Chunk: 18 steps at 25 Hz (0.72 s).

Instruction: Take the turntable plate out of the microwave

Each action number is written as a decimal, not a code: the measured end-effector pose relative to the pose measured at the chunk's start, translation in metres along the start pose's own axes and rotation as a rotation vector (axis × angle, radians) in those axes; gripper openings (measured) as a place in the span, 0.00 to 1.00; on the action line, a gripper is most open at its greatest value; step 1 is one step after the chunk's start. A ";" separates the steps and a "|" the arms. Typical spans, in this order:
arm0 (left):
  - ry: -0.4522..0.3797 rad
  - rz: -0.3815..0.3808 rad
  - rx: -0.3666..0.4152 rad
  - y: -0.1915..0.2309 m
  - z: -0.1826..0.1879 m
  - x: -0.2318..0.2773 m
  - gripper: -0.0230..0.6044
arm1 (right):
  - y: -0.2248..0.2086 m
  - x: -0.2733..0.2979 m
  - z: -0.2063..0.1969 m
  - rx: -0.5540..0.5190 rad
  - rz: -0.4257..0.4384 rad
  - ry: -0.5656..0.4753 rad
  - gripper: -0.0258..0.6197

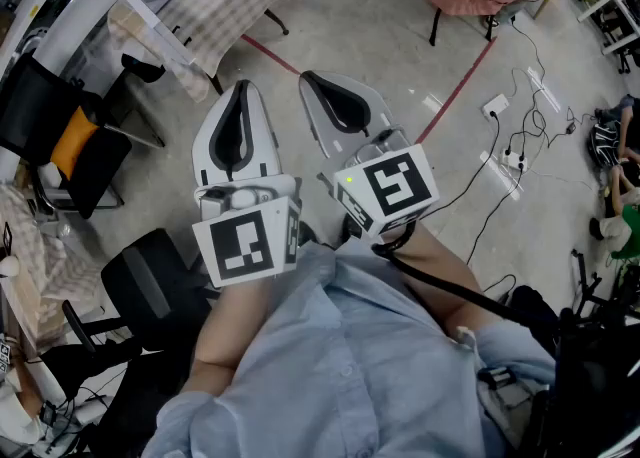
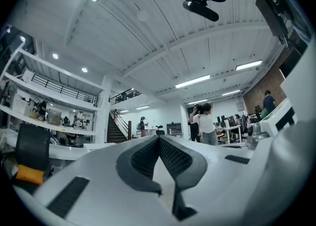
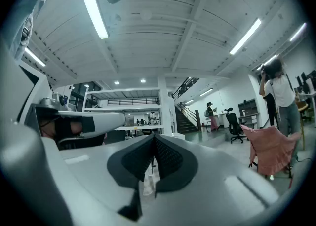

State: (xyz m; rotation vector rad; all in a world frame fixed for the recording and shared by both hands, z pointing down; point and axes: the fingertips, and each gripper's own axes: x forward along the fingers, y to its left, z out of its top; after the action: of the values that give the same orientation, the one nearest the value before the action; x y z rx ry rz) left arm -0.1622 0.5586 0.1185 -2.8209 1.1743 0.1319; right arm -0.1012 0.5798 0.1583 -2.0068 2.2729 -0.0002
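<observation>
Evidently idle, the left gripper (image 1: 241, 91) and right gripper (image 1: 312, 80) sit mid-frame near the person's chest, jaws closed on nothing, probably awaiting a start; no view shows the microwave or turntable plate.

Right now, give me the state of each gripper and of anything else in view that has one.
Left gripper: shut, nothing between its jaws.
Right gripper: shut, nothing between its jaws.
Ceiling lights: on.
Pink cloth: draped, hanging in folds.
Microwave and turntable plate: not in any view.
</observation>
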 end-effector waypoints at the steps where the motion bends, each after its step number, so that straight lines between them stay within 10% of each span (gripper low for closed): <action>1: 0.000 0.001 0.002 -0.003 0.000 0.002 0.05 | -0.004 -0.001 0.000 0.006 -0.004 0.002 0.04; 18: 0.023 0.051 0.025 -0.058 -0.015 0.022 0.05 | -0.040 -0.021 -0.002 0.098 0.130 -0.019 0.04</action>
State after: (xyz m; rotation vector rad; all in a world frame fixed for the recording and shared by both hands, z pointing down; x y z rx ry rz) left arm -0.1043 0.5821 0.1337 -2.7794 1.2440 0.0876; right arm -0.0594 0.5955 0.1648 -1.8021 2.3382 -0.0792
